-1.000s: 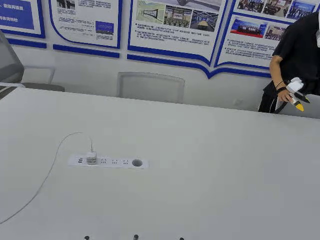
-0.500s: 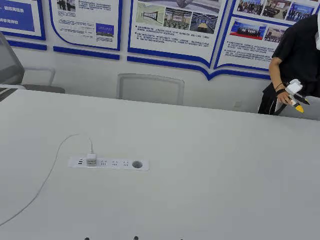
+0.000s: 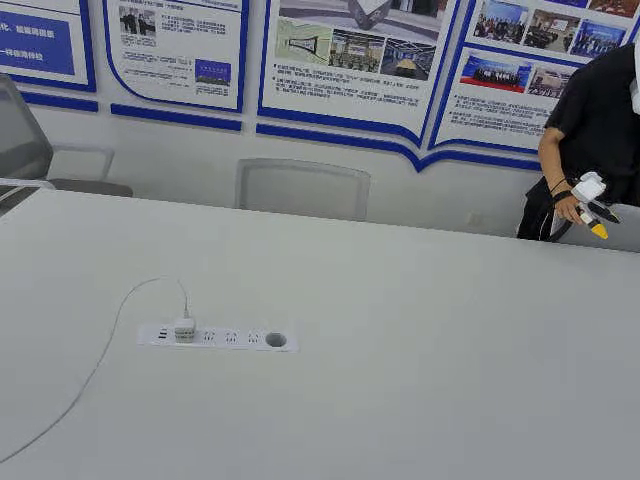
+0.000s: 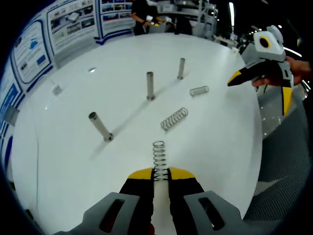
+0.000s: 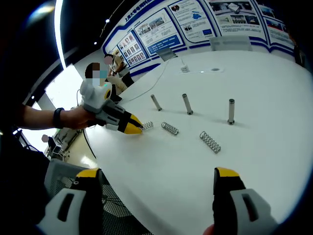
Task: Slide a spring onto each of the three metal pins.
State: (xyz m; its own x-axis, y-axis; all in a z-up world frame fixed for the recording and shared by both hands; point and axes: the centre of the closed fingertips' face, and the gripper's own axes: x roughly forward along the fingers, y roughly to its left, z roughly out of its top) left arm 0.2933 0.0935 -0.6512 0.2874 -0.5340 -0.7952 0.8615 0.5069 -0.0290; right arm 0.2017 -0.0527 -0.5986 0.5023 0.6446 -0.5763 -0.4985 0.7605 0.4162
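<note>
On the surface (image 4: 63, 161), 3 pins stand in a row: near pin (image 4: 99, 126), middle pin (image 4: 149, 84), far pin (image 4: 181, 68). Right of them lie 3 springs. The near spring (image 4: 158, 152) has its end between the jaws of the left hand-held gripper (image 4: 160, 172), with the middle spring (image 4: 174, 119) and far spring (image 4: 199, 90) beyond. The right hand-held gripper (image 5: 156, 174), jaws wide apart, faces them from the surface's edge.

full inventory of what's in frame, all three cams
table: 1, white, under everything
pins: 3, grey metal, upright on the table
loose springs: 2, metal, lying beside the pins
held spring: 1, metal, clamped by the left gripper
power strip: 1, white, set into the table
charger: 1, white, plugged into the power strip
chairs: 2, grey, behind the table
posters: several, blue-white, on the wall
other person: 1, black top, far edge
left gripper: 1, black with yellow tips, shut
right gripper: 1, same colours, open
</note>
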